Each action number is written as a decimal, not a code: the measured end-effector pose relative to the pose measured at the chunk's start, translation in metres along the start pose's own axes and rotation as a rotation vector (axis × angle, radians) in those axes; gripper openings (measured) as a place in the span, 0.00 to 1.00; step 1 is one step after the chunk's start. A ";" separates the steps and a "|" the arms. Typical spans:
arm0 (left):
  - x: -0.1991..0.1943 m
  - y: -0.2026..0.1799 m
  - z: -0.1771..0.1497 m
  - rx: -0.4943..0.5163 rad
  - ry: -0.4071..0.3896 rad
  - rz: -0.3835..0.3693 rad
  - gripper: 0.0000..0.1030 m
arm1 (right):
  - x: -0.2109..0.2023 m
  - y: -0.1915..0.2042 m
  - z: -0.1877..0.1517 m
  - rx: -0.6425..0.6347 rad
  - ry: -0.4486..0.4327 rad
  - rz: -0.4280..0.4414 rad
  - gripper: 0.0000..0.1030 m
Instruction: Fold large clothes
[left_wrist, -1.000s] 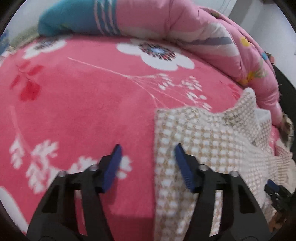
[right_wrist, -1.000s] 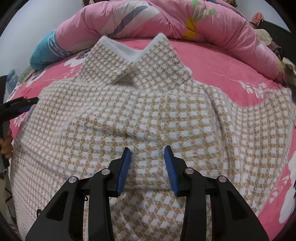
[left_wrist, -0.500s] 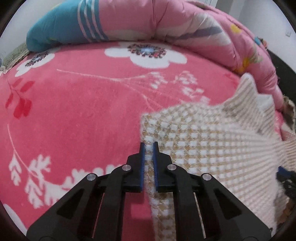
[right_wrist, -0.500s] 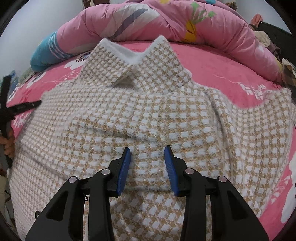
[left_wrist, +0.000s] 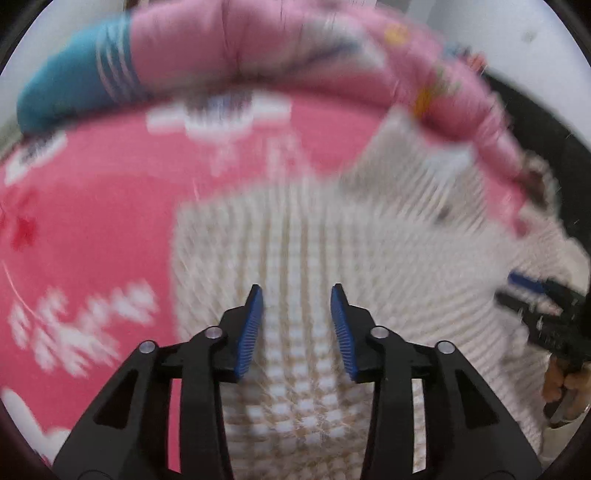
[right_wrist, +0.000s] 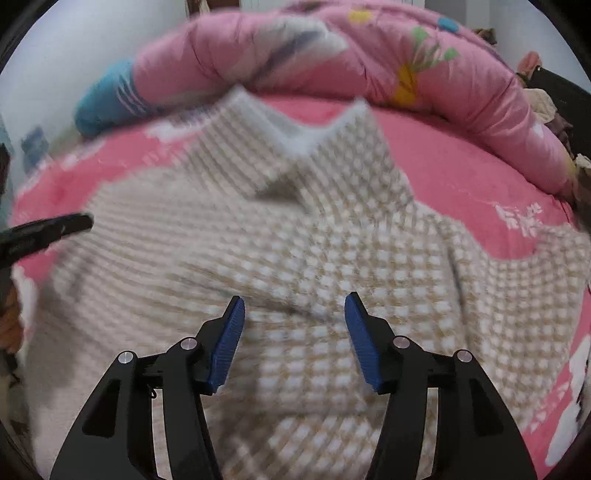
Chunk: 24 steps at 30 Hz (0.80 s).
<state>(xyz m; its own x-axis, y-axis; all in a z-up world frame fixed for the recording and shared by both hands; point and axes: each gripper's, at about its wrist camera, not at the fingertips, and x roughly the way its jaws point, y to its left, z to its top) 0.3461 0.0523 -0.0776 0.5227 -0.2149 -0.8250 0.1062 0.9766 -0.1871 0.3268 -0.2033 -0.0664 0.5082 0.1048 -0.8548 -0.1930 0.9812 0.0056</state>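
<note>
With both the left gripper (left_wrist: 295, 325) and right gripper (right_wrist: 293, 339) held wide and empty, the checked sweater (right_wrist: 332, 258) could be bunched by a careless grasp.

pink floral bed (left_wrist: 110, 229), rolled quilt (right_wrist: 332, 62), pale wall (right_wrist: 92, 40)

I count one checked garment (right_wrist: 314, 280), beige and white, spread on one pink floral blanket (left_wrist: 92, 206). One rolled pink quilt (right_wrist: 332, 59) lies beyond the garment, with one teal end (right_wrist: 103, 99). Two grippers: left gripper (left_wrist: 296, 325) and right gripper (right_wrist: 293, 341), each with two blue pads, four pads (left_wrist: 250, 332) total. Two collar points on the garment.
</note>
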 end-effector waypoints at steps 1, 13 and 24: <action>0.008 -0.001 -0.006 0.006 -0.008 0.014 0.38 | 0.011 -0.002 -0.002 -0.003 0.012 0.006 0.56; 0.004 -0.057 -0.040 0.114 0.008 0.064 0.68 | 0.004 -0.002 -0.013 -0.020 0.023 -0.006 0.61; -0.029 -0.098 -0.045 0.139 -0.068 0.100 0.87 | -0.053 -0.029 -0.036 0.043 -0.024 -0.109 0.79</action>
<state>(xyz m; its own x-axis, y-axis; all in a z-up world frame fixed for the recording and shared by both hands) 0.2826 -0.0376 -0.0598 0.5917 -0.1205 -0.7971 0.1646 0.9860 -0.0269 0.2754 -0.2429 -0.0400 0.5446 0.0001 -0.8387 -0.0990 0.9930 -0.0641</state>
